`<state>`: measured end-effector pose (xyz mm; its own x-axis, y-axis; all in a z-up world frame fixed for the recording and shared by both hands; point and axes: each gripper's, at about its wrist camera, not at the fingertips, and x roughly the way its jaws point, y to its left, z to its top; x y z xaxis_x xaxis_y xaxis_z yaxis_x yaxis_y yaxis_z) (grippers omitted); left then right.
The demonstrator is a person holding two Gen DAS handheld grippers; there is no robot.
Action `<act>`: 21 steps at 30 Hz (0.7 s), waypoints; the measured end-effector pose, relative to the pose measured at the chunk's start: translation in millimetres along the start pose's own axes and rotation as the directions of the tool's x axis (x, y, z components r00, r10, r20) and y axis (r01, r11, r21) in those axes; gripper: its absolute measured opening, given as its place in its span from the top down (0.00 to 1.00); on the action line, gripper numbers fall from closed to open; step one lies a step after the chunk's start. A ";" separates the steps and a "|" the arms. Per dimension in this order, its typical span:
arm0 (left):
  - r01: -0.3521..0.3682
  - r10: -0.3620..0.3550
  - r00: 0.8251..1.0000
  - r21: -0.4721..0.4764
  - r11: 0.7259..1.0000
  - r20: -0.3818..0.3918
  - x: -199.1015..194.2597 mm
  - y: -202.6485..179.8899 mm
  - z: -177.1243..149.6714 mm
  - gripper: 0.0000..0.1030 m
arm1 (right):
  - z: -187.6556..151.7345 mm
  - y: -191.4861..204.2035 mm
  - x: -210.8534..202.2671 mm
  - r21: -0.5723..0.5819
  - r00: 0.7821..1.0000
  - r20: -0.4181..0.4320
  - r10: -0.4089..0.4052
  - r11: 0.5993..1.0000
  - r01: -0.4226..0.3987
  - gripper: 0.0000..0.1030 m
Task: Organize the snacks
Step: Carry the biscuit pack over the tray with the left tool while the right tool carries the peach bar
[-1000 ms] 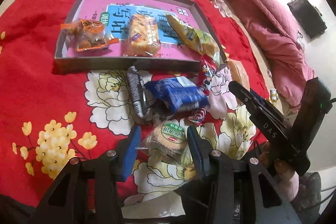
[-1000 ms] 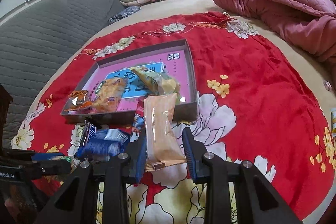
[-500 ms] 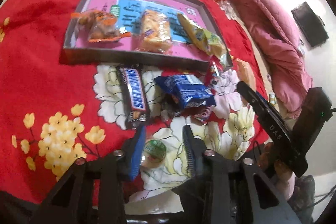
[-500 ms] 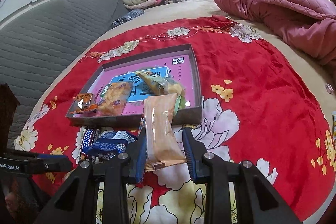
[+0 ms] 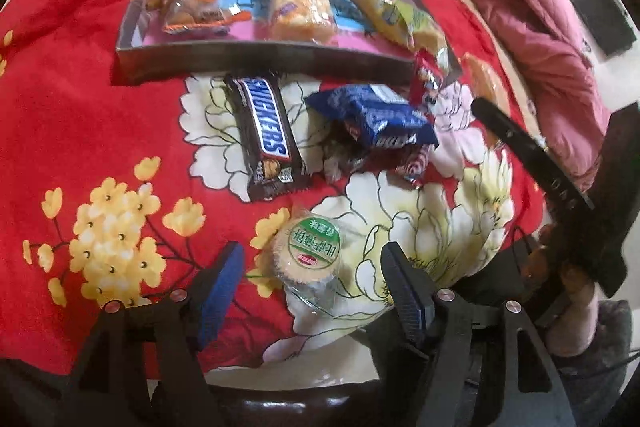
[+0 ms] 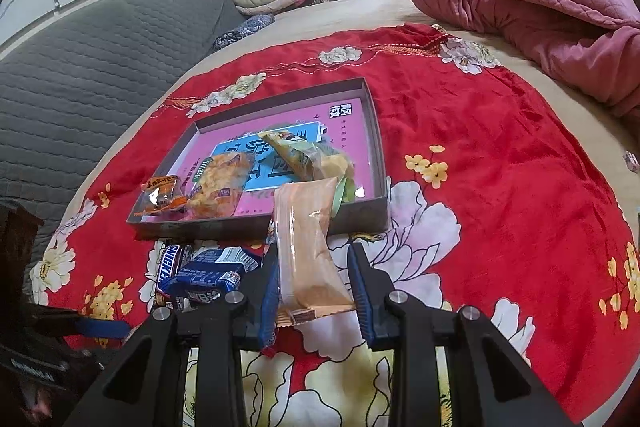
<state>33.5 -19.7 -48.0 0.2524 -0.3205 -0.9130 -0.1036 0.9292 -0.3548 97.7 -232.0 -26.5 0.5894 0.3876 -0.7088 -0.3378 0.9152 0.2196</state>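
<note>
My left gripper [image 5: 312,279] is open, its jaws wide on either side of a round green-labelled cake [image 5: 308,253] lying on the red floral cloth. A Snickers bar [image 5: 266,137], a blue wrapped snack [image 5: 376,117] and a small red candy [image 5: 414,165] lie beyond it. My right gripper [image 6: 314,287] is shut on a long orange snack packet [image 6: 306,247], held above the cloth just in front of the shallow box [image 6: 376,143]. The box [image 5: 260,61] holds three snack packets [image 5: 300,7].
The red cloth [image 6: 500,167] covers a round table. A pink quilt [image 6: 540,7] lies on the bed at the right; a grey couch [image 6: 80,67] is at the left. The right gripper's body [image 5: 560,187] shows at the right of the left wrist view.
My left gripper has opened and let go of the round cake, which now lies on the cloth. The Snickers bar now lies flat, label up. My right gripper has risen slightly with the orange packet.
</note>
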 end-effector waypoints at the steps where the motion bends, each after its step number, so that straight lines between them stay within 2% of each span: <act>1: -0.012 0.012 1.000 0.009 1.000 0.000 3.1 -1.0 -0.8 0.30 | 0.0 -0.1 0.1 0.000 1.000 0.000 0.001 1.000 -0.001 0.68; 6: -0.036 0.036 0.999 0.037 0.999 0.009 11.4 -1.9 -3.7 0.32 | -0.6 1.8 0.4 -0.008 1.000 -0.001 0.001 1.000 -0.001 0.68; 7: -0.040 0.040 0.999 0.041 0.998 0.010 12.3 -1.7 -4.0 0.35 | -0.6 2.2 0.7 -0.009 1.000 -0.001 0.001 1.000 -0.001 0.68; 9: -0.064 0.063 0.998 0.053 0.997 0.019 12.7 -1.9 -3.3 0.51 | -0.6 3.1 1.5 -0.011 1.000 -0.002 0.001 1.000 -0.001 0.68; 16: -0.055 0.051 0.998 0.081 0.995 0.043 7.6 -2.6 -1.8 0.58 | 0.2 4.9 2.9 -0.013 1.000 -0.001 0.002 1.000 -0.002 0.68; 21: -0.047 0.038 0.994 0.085 0.995 0.103 -13.9 -7.0 6.3 0.59 | 3.5 5.9 -4.2 -0.004 0.999 0.038 0.023 1.000 -0.023 0.68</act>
<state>36.8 -20.6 -31.5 0.3461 -0.2642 -0.9002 -0.0330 0.9555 -0.2931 95.8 -227.9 -19.9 0.6093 0.4122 -0.6774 -0.3541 0.9058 0.2327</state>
